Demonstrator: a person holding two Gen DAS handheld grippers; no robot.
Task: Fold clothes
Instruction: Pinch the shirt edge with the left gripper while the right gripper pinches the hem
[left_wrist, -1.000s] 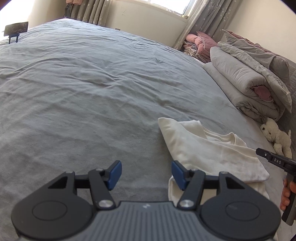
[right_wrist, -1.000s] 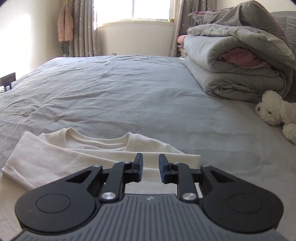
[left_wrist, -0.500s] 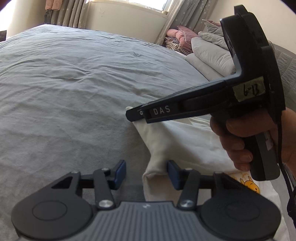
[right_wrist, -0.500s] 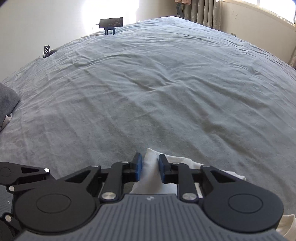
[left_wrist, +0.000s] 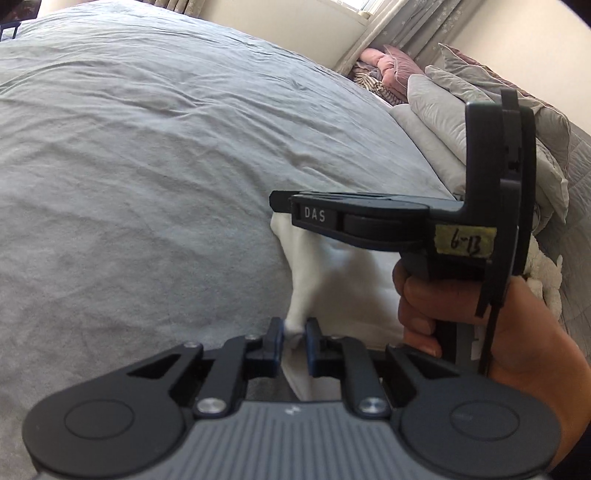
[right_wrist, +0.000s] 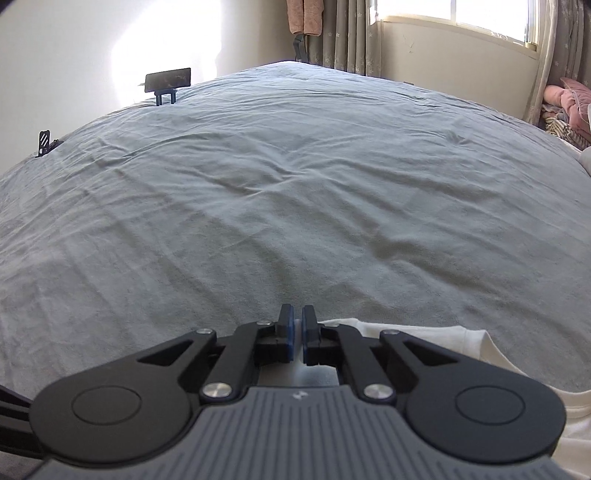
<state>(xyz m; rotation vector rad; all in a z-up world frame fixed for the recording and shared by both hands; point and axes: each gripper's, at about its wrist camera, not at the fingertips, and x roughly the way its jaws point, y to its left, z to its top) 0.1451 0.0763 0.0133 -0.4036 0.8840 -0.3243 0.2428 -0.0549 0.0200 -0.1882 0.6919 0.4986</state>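
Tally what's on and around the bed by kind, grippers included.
Grippers: 2, left gripper closing on the fabric, right gripper shut
Cream shirt: 1
Folded grey duvet: 1
Pink bedding pile: 1
Small black stands: 2, and
Total: 7

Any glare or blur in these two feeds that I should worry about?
Right wrist view: sun glare whites out the wall patch at upper left; the grey bedsheet stays readable. Left wrist view: the cream cotton shirt is overexposed and smeared where the left gripper closes on it. Both views show fisheye bowing.
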